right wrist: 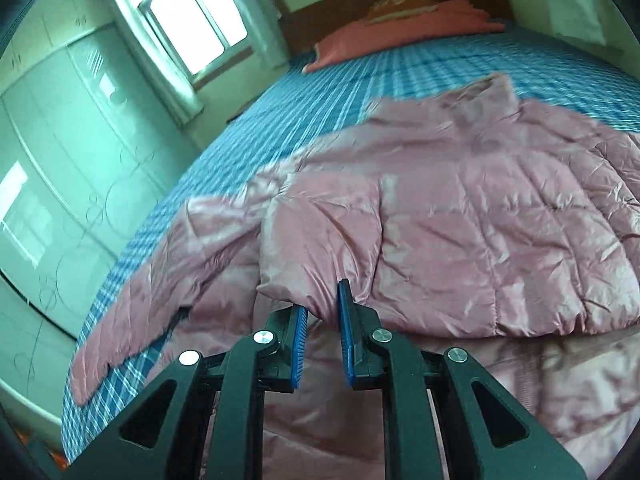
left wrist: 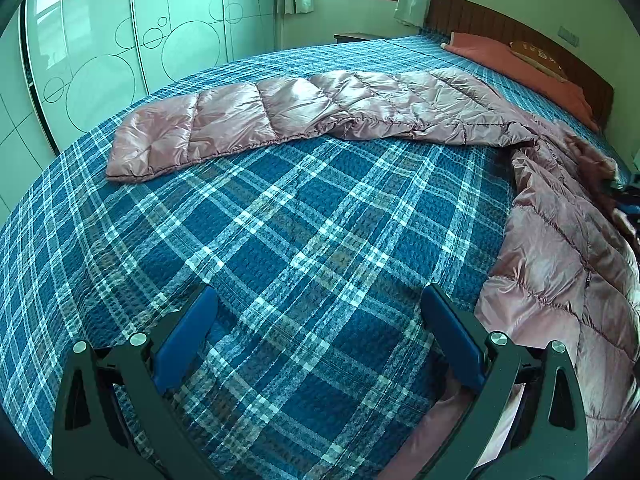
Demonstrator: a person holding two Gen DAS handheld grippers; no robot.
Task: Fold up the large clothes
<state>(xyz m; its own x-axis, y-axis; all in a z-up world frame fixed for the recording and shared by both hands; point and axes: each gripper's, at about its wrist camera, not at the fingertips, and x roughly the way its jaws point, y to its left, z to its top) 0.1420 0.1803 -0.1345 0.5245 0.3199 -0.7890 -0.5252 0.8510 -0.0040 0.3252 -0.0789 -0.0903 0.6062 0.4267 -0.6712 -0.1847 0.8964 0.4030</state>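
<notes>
From the left wrist, the pink down jacket [left wrist: 400, 108] lies on the bed [left wrist: 280, 240], over a blue plaid cover. One sleeve [left wrist: 192, 128] stretches out flat toward the wardrobe [left wrist: 88, 64], well away from the body, which bunches along the right edge of this view. That sleeve is not folded in. The left gripper [left wrist: 320, 336] hangs above bare cover with its fingers [left wrist: 188, 340] spread wide and nothing between them. A strip of pink fabric lies close by its right finger, not gripped.

From the right wrist, the picture is blurred by motion. The jacket body [right wrist: 460, 220] spreads across the bed with the collar [right wrist: 496, 92] toward the red pillow [right wrist: 400, 28] at the headboard. The right gripper [right wrist: 322, 320] has its fingers [right wrist: 346, 320] clenched on a fold of the jacket's fabric, which rises in a ridge from between them. This looks like a panel being drawn over the body.

By this evidence the fold is at an early stage. One piece is in hand, the far sleeve lies unfolded, and the jacket has no compact shape yet. Left to do: bring in the sleeves, then double the body over.
</notes>
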